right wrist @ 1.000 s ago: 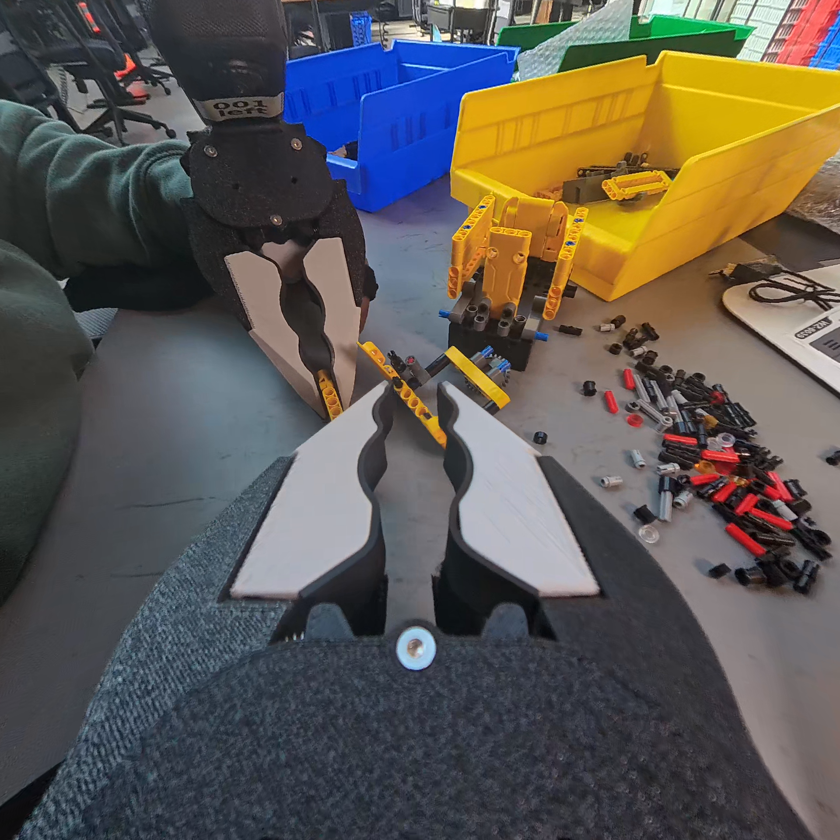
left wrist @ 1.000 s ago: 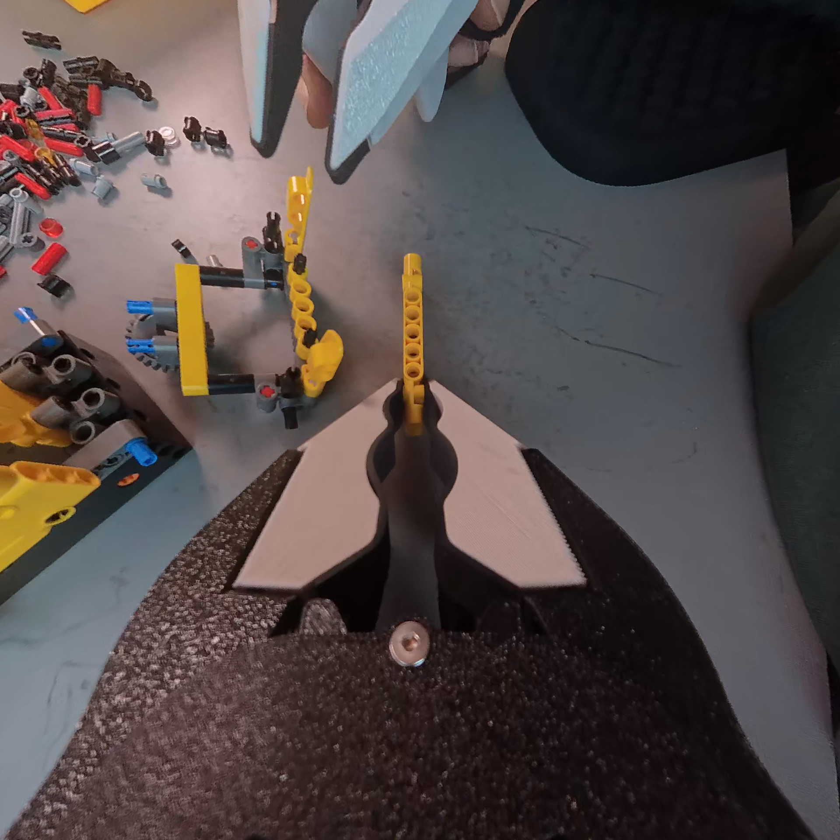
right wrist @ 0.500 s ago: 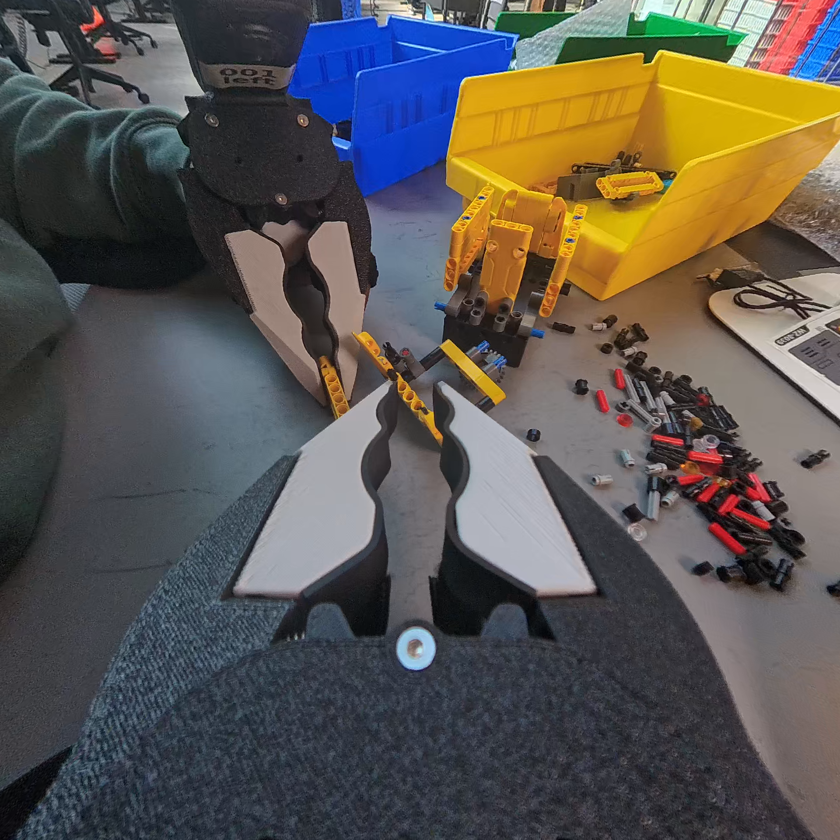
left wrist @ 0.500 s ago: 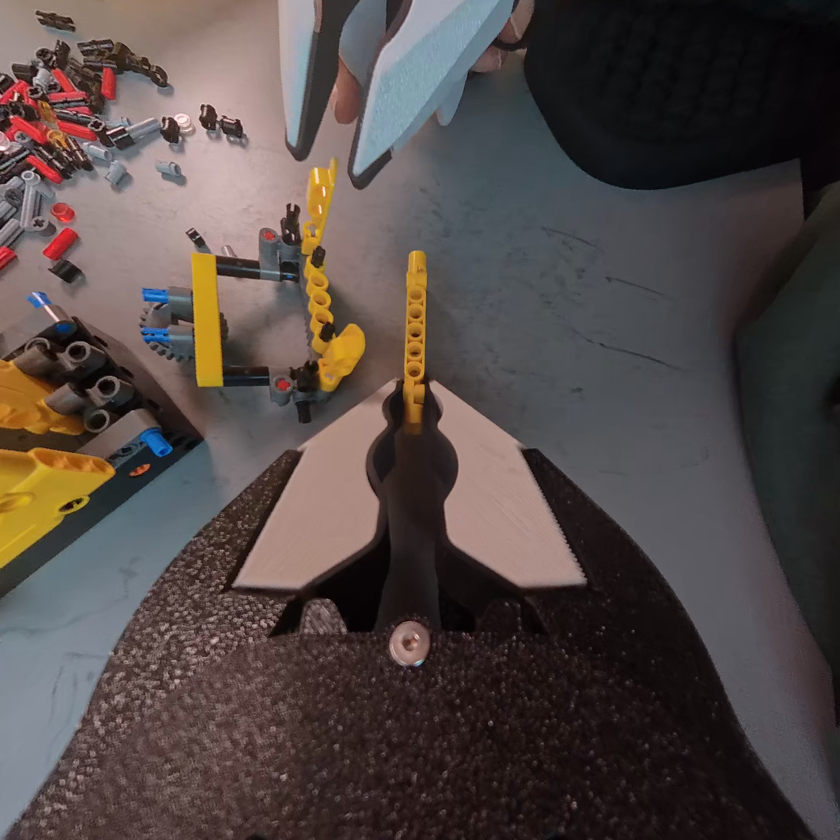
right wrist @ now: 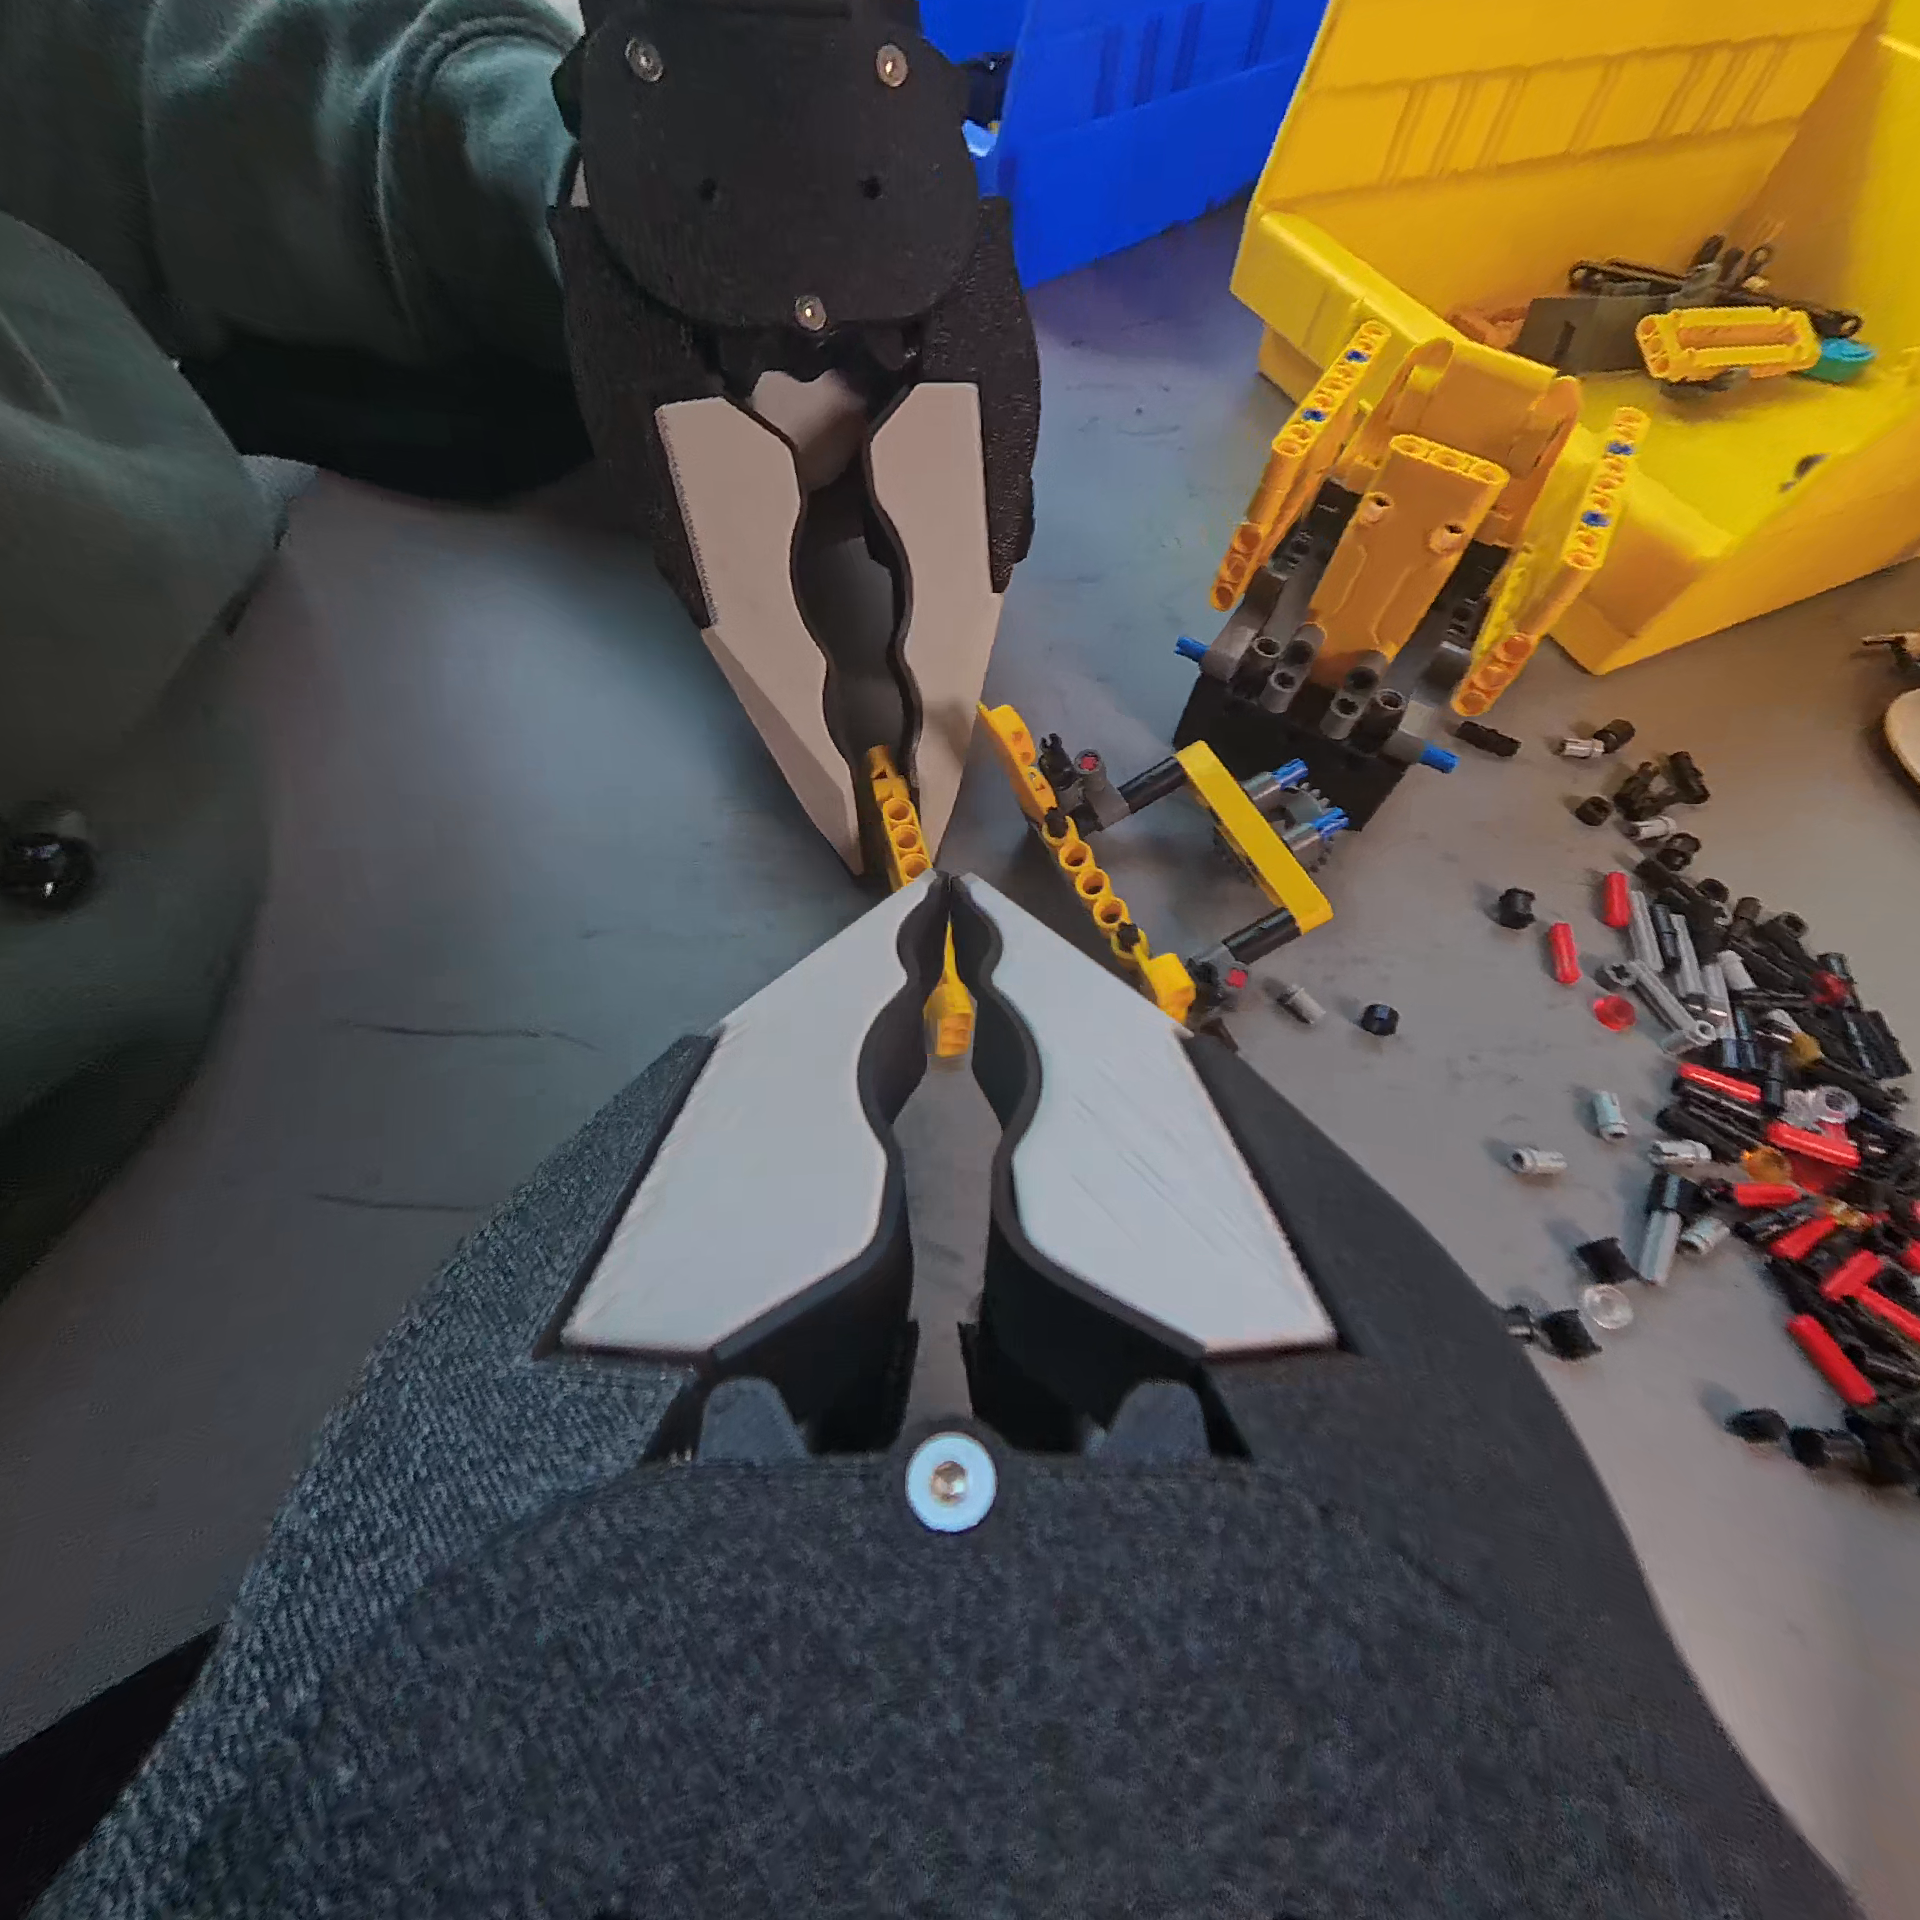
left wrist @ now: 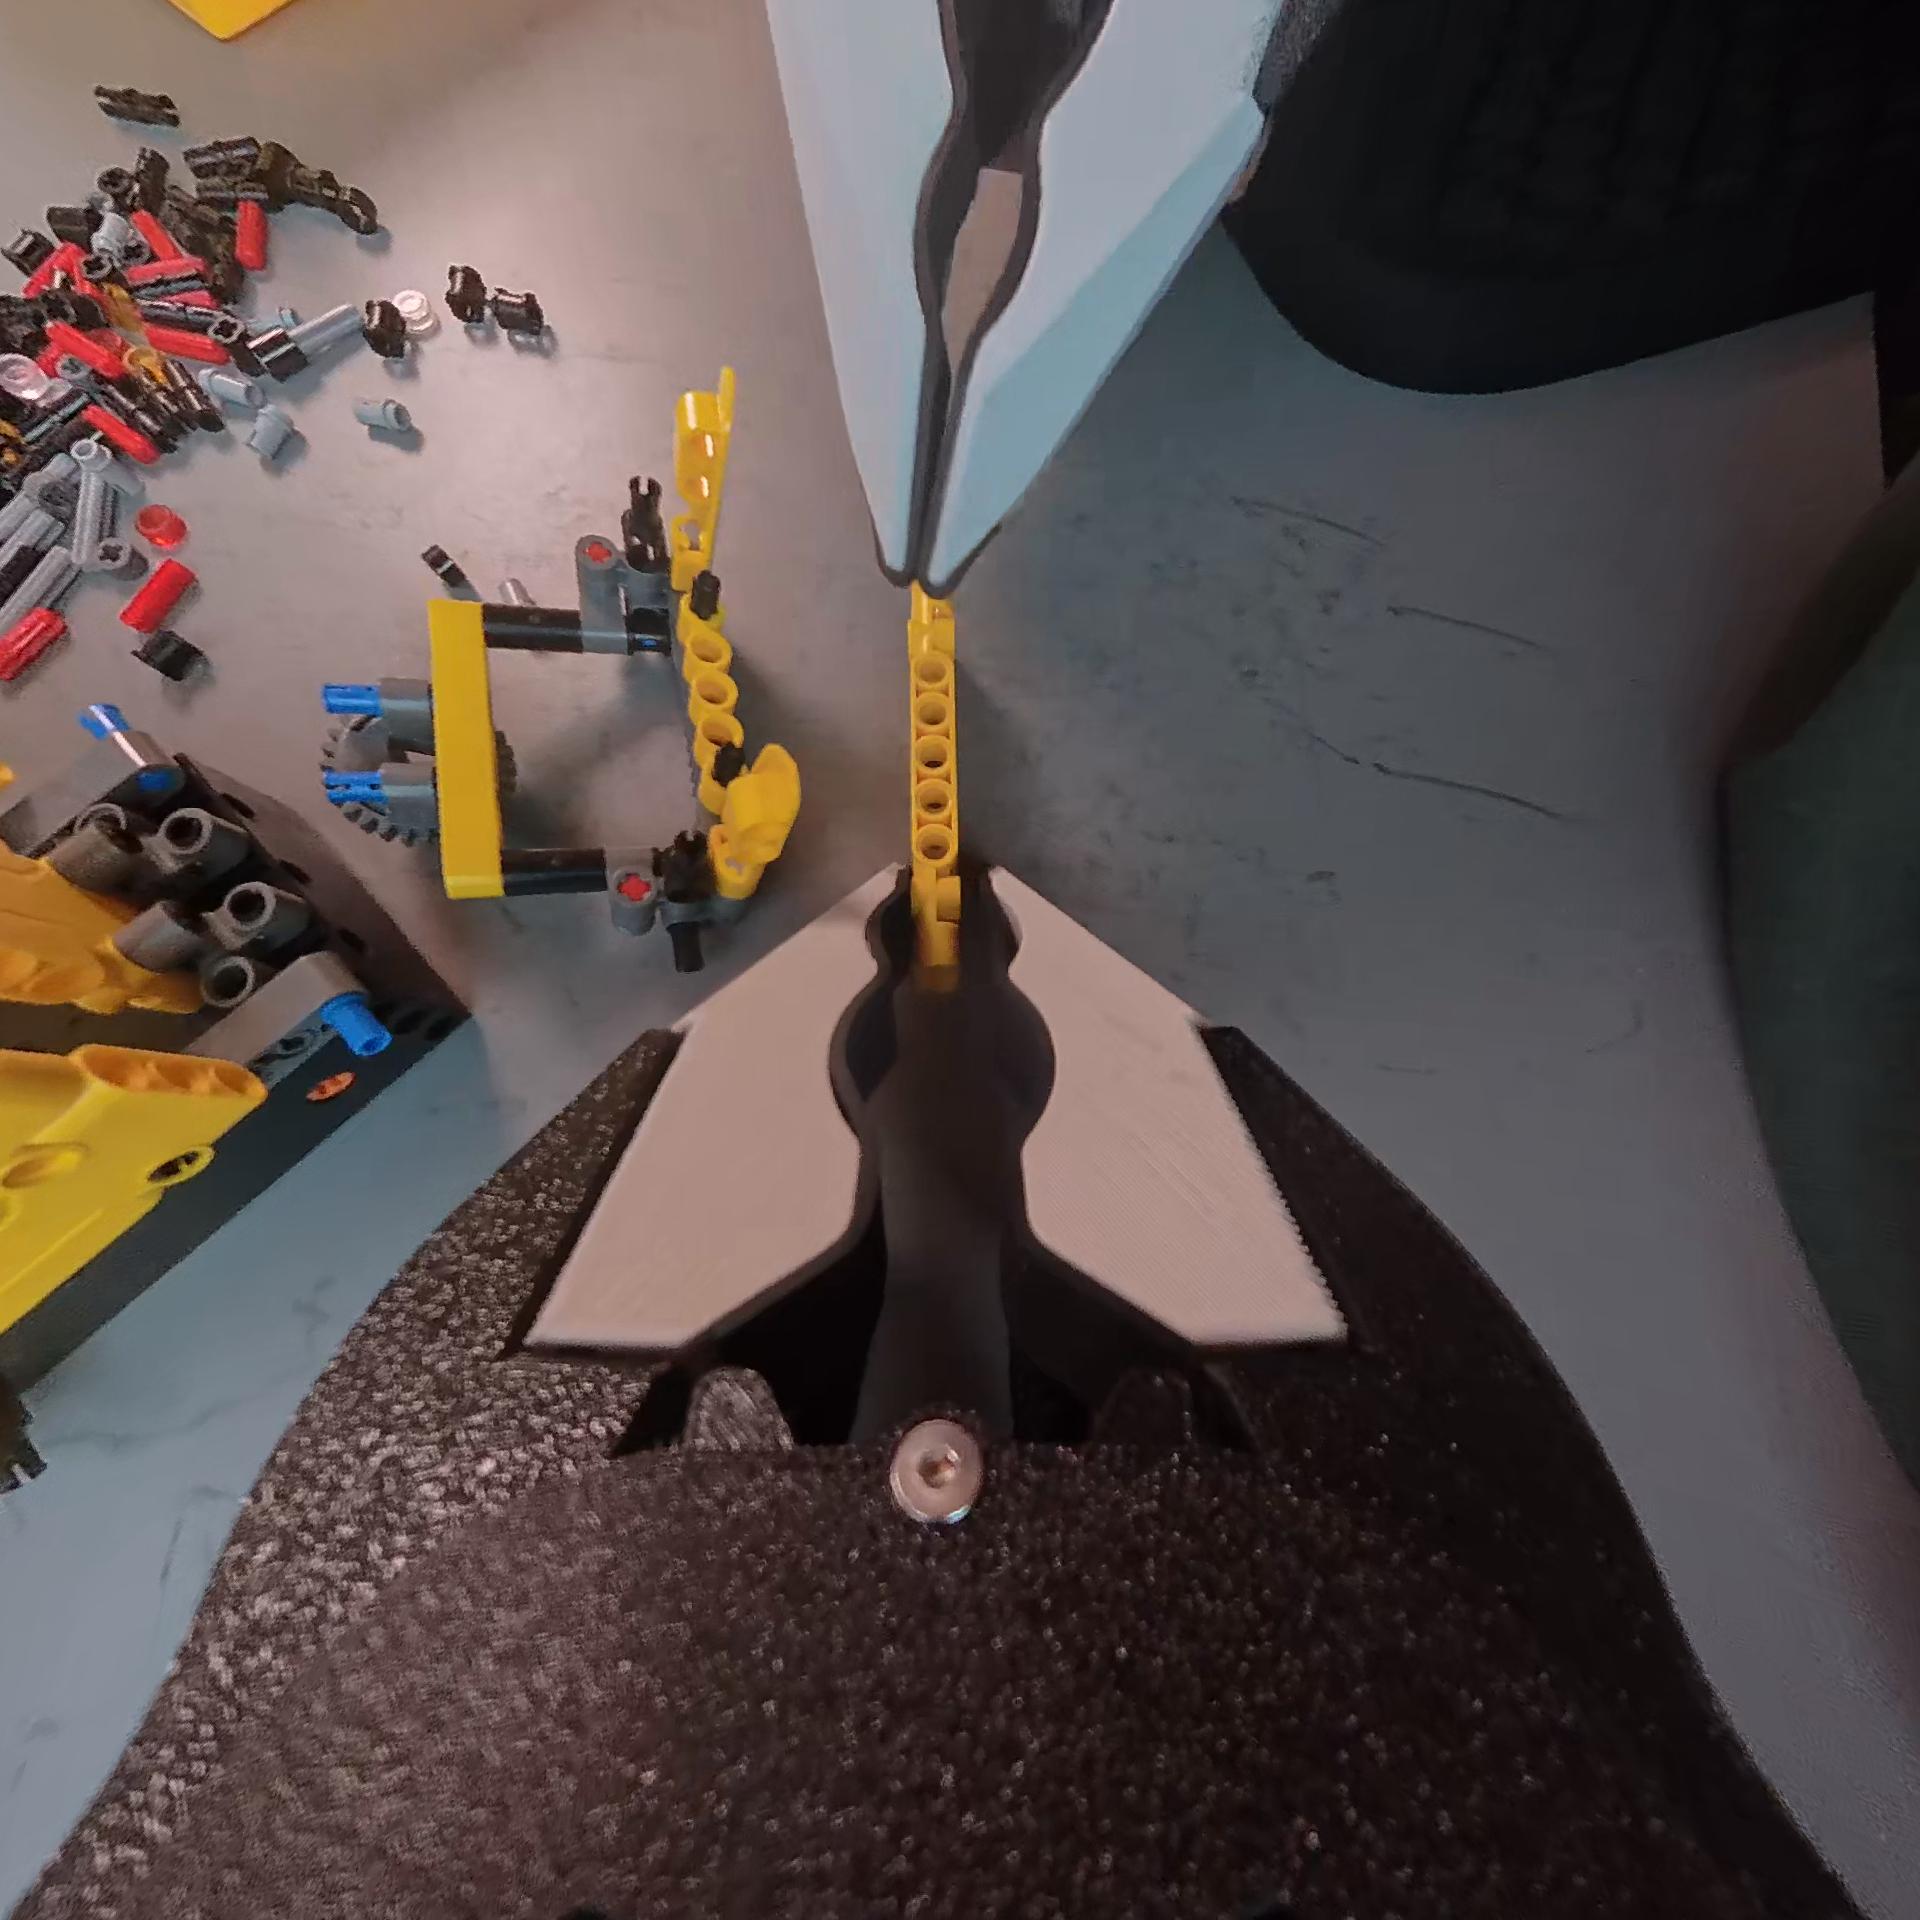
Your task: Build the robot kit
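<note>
Right wrist view: grey table (right wrist: 520,727), yellow bin (right wrist: 1558,156), half-built yellow model (right wrist: 1392,540), loose pin pile (right wrist: 1766,1122). Left gripper (right wrist: 902,821) and right gripper (right wrist: 948,894) each closed on opposite ends of yellow perforated beam (left wrist: 933,748), beam bridging tips above table. Looks light, rigid, slick plastic; end grips suit it.

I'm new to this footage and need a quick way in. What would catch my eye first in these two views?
At the centre, a long yellow perforated plastic beam is gripped at both ends: the left gripper has its jaws shut on one end, the right gripper on the other. Just beside it on the grey table lies a small yellow-and-black frame assembly with gears. Farther right in the right wrist view sit a heap of loose red, black and grey pins and a big yellow plastic bin.
</note>
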`<state>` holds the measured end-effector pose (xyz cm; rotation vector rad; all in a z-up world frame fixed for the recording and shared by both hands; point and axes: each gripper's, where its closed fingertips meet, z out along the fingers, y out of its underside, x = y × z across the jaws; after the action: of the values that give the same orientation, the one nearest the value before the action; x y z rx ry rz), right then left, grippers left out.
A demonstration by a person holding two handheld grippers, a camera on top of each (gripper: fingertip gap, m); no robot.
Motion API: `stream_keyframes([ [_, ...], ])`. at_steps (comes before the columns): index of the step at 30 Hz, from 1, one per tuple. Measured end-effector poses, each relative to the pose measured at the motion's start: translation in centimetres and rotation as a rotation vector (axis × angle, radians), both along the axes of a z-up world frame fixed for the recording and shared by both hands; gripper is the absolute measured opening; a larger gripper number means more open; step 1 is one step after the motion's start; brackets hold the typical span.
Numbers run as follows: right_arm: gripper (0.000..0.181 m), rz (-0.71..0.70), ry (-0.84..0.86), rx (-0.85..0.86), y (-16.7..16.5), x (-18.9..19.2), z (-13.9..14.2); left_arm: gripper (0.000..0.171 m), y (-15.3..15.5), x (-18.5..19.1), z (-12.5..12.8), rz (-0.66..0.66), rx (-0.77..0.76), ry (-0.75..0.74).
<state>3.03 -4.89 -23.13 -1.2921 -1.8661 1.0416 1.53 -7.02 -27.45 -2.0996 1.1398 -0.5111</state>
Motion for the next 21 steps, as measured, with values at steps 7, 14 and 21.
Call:
stream_keyframes([
  [7, 0.000, 0.023, -0.085, 0.078, -0.7, -0.2, -1.7, 0.009, 0.0, 0.0, 0.0, 0.001, 0.011, 0.009],
  [14, 0.000, 0.021, -0.090, 0.084, -1.1, -0.8, -1.8, 0.008, 0.1, 0.0, 0.0, 0.001, 0.015, 0.012],
  [21, 0.000, 0.026, -0.082, 0.068, -1.7, -1.5, -1.4, 0.007, 0.0, 0.0, 0.0, -0.005, 0.024, 0.019],
])
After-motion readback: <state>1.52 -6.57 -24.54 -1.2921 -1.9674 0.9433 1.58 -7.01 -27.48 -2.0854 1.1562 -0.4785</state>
